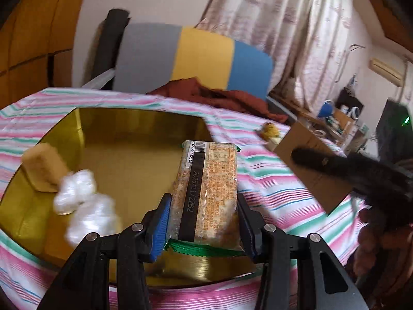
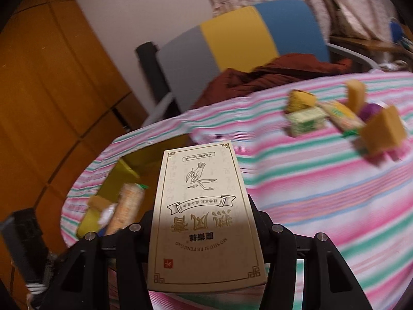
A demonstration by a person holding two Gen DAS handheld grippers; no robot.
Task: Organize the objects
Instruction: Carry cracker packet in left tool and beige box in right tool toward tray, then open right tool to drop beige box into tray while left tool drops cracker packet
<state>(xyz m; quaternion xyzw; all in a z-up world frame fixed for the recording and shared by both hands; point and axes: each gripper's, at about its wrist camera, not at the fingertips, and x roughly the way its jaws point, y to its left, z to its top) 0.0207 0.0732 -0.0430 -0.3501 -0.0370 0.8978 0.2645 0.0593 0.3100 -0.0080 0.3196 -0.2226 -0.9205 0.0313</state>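
- Your left hand-held gripper [image 1: 204, 206] clamps a snack pack [image 1: 206, 193] over the gold tin [image 1: 116, 142]
- Your right hand-held gripper [image 2: 204, 222] clamps a cream box [image 2: 204, 214] above the striped surface [image 2: 322, 180]

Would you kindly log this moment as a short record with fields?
surface: striped tablecloth
container: gold tin, holding a tan block and white wrapped pieces
left gripper: shut on snack packet, above the tin
right gripper: shut on cream box
still loose: small packets on the cloth
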